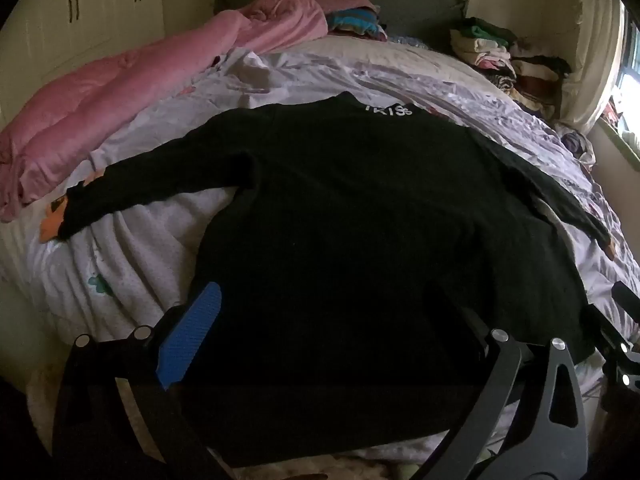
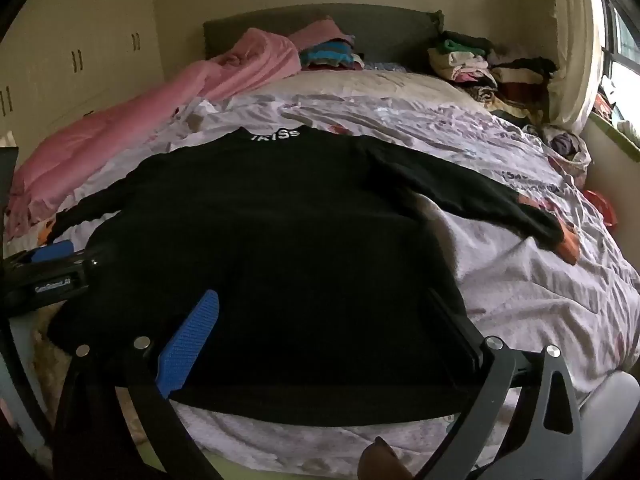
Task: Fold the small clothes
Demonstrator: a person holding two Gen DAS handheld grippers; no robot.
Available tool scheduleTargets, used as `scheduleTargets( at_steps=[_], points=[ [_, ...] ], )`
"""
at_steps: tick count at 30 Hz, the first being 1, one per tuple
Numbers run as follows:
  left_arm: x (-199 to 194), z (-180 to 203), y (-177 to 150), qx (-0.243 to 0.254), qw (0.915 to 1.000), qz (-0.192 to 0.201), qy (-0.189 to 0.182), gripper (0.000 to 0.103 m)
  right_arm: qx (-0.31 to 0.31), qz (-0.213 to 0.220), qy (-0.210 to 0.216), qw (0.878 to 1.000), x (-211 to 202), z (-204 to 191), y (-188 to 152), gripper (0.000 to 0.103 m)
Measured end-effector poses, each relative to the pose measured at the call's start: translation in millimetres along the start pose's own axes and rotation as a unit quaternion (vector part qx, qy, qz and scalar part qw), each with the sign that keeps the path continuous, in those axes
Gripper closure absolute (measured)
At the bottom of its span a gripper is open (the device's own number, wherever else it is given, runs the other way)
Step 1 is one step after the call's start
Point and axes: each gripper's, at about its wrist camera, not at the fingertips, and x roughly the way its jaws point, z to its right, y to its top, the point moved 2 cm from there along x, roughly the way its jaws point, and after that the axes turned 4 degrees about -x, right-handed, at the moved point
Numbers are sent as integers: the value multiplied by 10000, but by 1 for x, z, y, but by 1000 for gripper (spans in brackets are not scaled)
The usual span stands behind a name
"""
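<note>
**Black sweater spread flat on the bed**

Blue-padded left tongs [image 1: 320, 320] hang spread wide over the near hem of the black sweater [image 1: 340, 220], pinching nothing. Right tongs [image 2: 324, 320] are likewise spread over the same hem, empty. Lying flat on the pale floral bed cover [image 2: 520, 300], the sweater has both sleeves out to the sides and its lettered collar toward the headboard [image 2: 360, 28]. A pink quilt [image 1: 120, 100] lies along the left; folded clothes [image 1: 500, 52] are stacked at the far right.

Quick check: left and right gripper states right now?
Left hand-held gripper: open, holding nothing, over the black sweater.
Right hand-held gripper: open, holding nothing.
</note>
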Motion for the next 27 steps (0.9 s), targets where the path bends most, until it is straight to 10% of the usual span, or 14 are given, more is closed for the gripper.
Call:
scheduleTargets(
  at_steps=[27],
  points=[
    [0, 0, 0, 9, 10000, 27, 15, 8, -57, 32, -7, 10000, -2, -6, -3, 4]
  ],
)
